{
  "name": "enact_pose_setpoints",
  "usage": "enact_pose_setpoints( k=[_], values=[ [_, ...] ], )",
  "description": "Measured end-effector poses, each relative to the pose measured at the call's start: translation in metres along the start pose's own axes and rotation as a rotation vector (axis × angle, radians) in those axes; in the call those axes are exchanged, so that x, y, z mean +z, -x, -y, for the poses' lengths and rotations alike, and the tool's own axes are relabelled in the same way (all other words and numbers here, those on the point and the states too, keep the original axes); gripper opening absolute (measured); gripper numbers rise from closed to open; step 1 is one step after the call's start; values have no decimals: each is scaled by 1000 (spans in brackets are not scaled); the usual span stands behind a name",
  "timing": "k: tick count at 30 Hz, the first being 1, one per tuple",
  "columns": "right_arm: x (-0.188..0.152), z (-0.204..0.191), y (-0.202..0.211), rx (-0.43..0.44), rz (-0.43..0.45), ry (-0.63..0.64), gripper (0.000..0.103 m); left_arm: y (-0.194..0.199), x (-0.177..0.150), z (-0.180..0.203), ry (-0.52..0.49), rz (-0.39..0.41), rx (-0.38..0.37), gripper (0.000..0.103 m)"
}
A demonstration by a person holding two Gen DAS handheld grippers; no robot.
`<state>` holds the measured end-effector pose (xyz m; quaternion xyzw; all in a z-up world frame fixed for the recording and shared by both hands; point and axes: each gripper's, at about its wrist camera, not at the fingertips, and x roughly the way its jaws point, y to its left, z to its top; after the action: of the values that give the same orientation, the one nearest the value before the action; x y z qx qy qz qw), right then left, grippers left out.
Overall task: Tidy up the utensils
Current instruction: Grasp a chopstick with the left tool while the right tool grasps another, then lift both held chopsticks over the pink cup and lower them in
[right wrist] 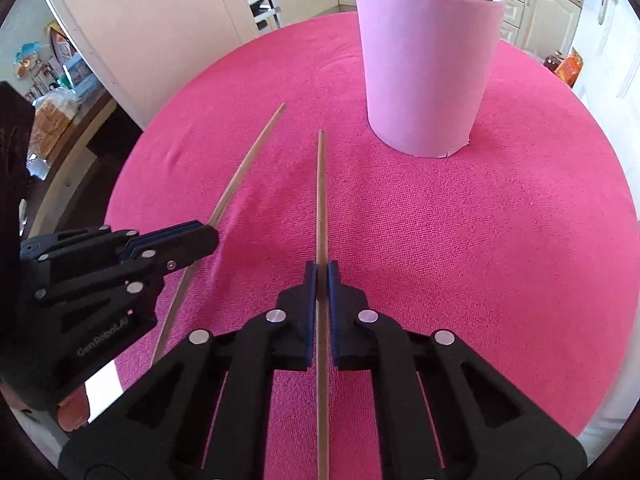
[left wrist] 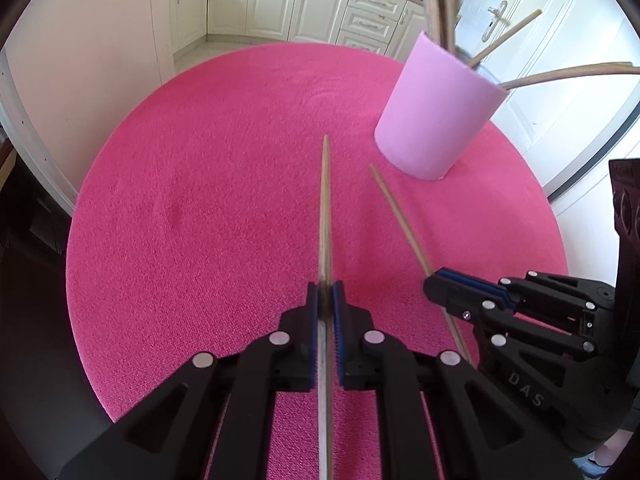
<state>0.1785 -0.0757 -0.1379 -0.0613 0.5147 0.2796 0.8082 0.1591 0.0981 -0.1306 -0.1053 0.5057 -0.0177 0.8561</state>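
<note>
A pink cylindrical holder [left wrist: 434, 112] stands on the round pink-covered table [left wrist: 200, 200], with several wooden chopsticks sticking out of its top. It also shows in the right wrist view [right wrist: 426, 68]. My left gripper [left wrist: 326, 294] is shut on a wooden chopstick [left wrist: 326, 200] that points forward above the cloth. My right gripper [right wrist: 320, 276] is shut on a second chopstick [right wrist: 321, 192], its tip short of the holder. Each gripper shows in the other view: the right gripper [left wrist: 436, 278] with its chopstick [left wrist: 394, 208], the left gripper [right wrist: 212, 234] with its chopstick [right wrist: 250, 160].
Cream kitchen cabinets [left wrist: 280, 4] stand behind the table. A white door with a handle [left wrist: 494, 20] is at the right. A cluttered shelf [right wrist: 52, 92] lies off the table's left edge. The table rim [right wrist: 624, 184] curves close to the holder.
</note>
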Motion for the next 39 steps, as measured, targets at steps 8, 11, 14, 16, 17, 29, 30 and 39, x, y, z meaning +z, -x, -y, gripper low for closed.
enact_pose_setpoints(
  k=[8, 11, 14, 16, 17, 29, 30, 39],
  values=[
    [-8, 5, 46, 111, 209, 19, 6, 39, 3, 24, -52, 162, -10, 7],
    [-14, 5, 68, 137, 305, 30, 6, 57, 4, 35, -75, 247, -9, 7],
    [-14, 5, 87, 161, 412, 33, 6, 77, 6, 46, -103, 349, -28, 6],
    [-16, 8, 100, 164, 486, 32, 6, 85, 7, 54, -111, 396, -52, 6],
    [-16, 7, 105, 159, 522, 36, 6, 89, 8, 57, -115, 419, -62, 6],
    [-16, 35, 160, 166, 959, -11, 6, 123, 33, 82, -176, 642, -123, 6],
    [-16, 40, 163, 161, 996, -26, 6, 126, 37, 83, -177, 658, -124, 6],
    [6, 97, 176, 102, 1254, -182, 6, 136, 76, 90, -173, 767, -118, 6]
  ],
)
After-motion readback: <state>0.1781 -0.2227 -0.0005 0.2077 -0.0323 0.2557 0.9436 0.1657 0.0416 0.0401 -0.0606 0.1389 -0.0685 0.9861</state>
